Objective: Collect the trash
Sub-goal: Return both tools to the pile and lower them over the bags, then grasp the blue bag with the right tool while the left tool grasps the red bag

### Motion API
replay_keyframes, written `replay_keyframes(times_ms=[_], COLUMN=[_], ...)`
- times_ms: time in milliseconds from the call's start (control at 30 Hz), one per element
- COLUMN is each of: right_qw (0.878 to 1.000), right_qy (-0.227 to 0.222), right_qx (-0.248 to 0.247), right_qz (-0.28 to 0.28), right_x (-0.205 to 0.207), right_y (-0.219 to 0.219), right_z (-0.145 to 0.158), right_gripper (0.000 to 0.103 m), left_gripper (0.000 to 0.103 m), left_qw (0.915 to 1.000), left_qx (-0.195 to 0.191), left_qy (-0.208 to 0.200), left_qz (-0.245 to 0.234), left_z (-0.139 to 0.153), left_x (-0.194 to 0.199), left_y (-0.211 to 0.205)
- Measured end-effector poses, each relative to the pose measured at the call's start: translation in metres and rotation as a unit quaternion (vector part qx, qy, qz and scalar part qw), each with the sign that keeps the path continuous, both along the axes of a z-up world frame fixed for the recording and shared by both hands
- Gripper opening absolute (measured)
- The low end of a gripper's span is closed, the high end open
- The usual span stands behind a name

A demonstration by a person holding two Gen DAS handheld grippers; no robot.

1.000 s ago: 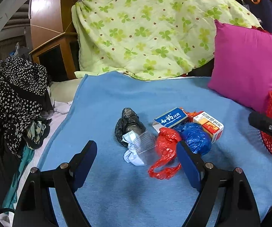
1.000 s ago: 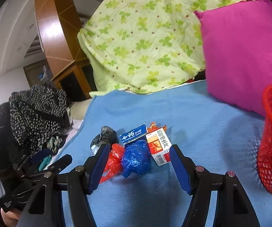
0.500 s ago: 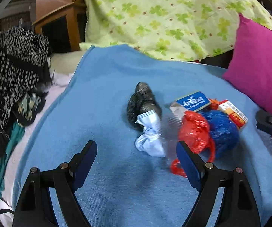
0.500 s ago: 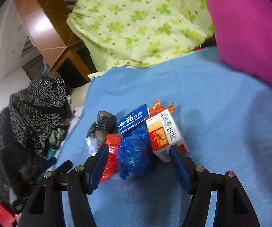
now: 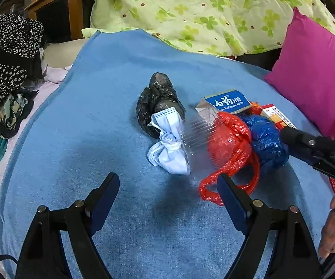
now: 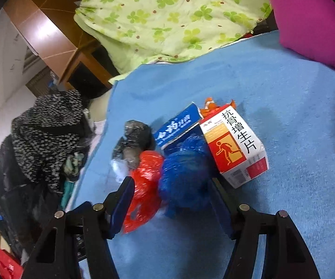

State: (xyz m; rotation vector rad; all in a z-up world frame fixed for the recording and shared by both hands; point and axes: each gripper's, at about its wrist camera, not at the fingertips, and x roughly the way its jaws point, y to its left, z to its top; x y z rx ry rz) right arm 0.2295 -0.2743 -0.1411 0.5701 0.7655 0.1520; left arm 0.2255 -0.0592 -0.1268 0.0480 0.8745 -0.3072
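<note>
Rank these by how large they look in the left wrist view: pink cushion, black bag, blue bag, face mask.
1. pink cushion, clearly largest
2. black bag
3. blue bag and face mask: they look alike in size, and the blue bag is partly hidden, so no ranking.

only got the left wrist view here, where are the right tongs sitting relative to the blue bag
Observer: The right tongs straddle the blue bag and the red bag together. I cannot tell whether the pads press them.
Operator: whats that box behind the blue bag, i just see a corner
Observer: A red, yellow and white carton lying flat against the blue bag's right side, with a running figure printed on it.
Operator: which end of it faces the right tongs
Observer: Its barcode end, and nothing lies on top of the carton.
</note>
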Motion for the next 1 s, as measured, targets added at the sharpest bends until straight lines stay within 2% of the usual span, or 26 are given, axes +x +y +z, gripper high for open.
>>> replay_keyframes(times_ms=[133,367,733,1000], right_qw=[1.000,0.999,0.998,0.997], right_qy=[0.024,0.031,0.045,0.067], right_qx=[0.002,0.004,0.021,0.034], right_qz=[-0.004,0.009,0.025,-0.012], right_x=[0.010,0.013,-0.032,-0.073], right_y=[-0.003,-0.005,-0.036,-0.102], right_z=[-0.011,-0.015,-0.004,-0.010], right_gripper=[0.053,0.045,0.044,0.044], left_gripper=[0.086,0.086,0.086,0.086], left_qw=[0.9998,0.9986,0.9964,0.9917], left_qx=[-0.016,-0.051,-0.050,-0.065], left_qy=[0.009,0.009,0.008,-0.008], left_qz=[0.008,-0.005,-0.069,-0.111], left_z=[-0.001,0.002,0.002,0.006], left_x=[0.006,0.004,-0.015,-0.023], left_y=[0.005,-0.002,-0.035,-0.065])
